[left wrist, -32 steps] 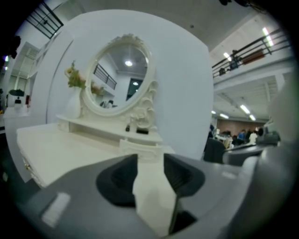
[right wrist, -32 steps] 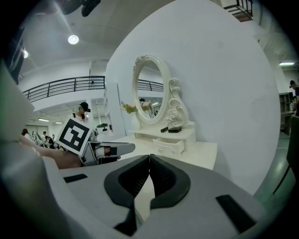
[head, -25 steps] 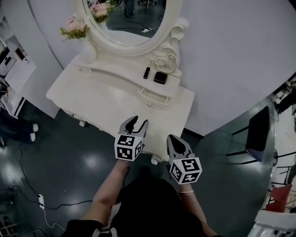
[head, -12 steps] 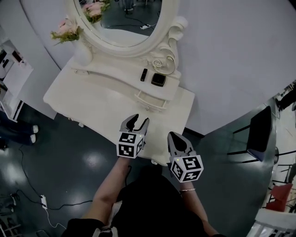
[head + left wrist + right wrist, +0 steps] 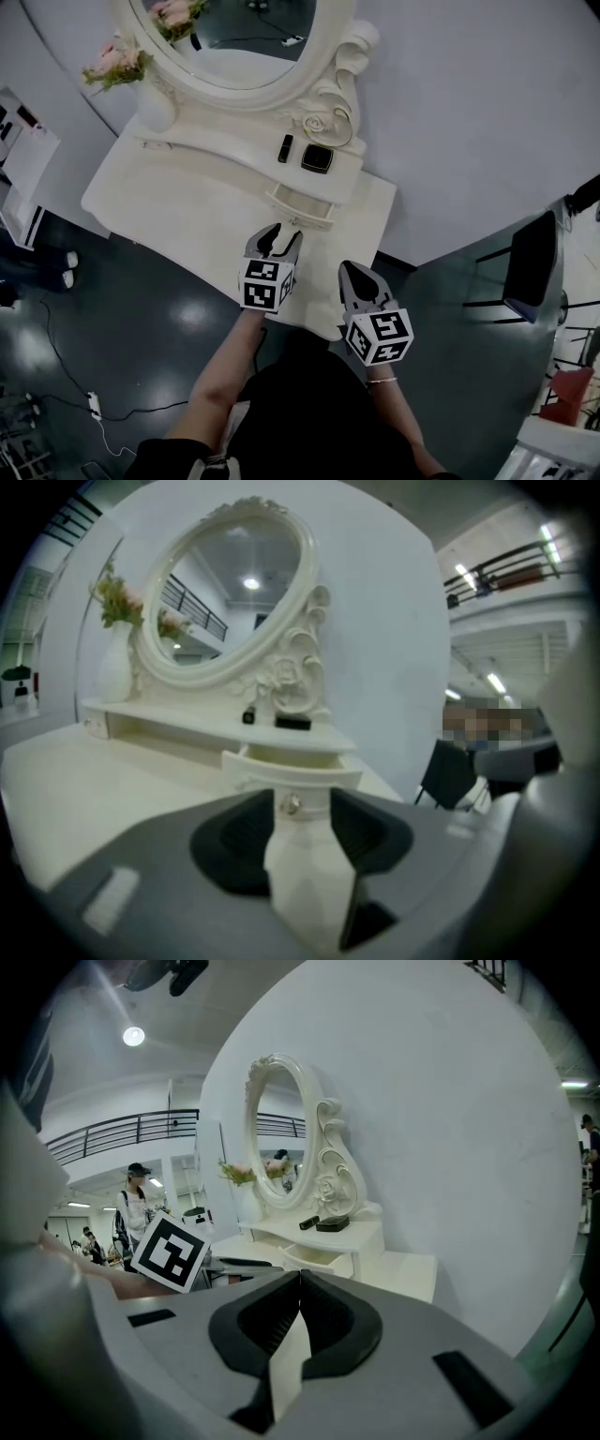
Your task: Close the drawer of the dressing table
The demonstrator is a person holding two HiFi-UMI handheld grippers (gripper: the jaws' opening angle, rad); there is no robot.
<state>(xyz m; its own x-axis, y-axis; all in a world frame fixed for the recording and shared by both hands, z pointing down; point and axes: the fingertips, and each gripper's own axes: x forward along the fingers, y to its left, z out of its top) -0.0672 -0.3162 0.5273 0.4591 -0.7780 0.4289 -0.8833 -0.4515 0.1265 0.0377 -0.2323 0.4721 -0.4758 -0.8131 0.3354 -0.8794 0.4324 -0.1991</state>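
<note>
Head view: left claw (image 5: 279, 242) edged forward over counter (image 5: 178, 202), jaws apart, now lined up on knob (image 5: 292, 804) of half-open drawer (image 5: 300, 204). Right claw (image 5: 356, 279) jaws together, idle. Push looks imminent; drawer not yet shut.

Bare worktop (image 5: 187, 202) gives free passage from the left tool (image 5: 278, 242) up to the drawer (image 5: 300, 206) front at frame centre. Just above, the shelf (image 5: 225, 150) carries a black case (image 5: 316, 158) and a small dark tube (image 5: 284, 147). A vase (image 5: 150, 98) crowds the upper left.
</note>
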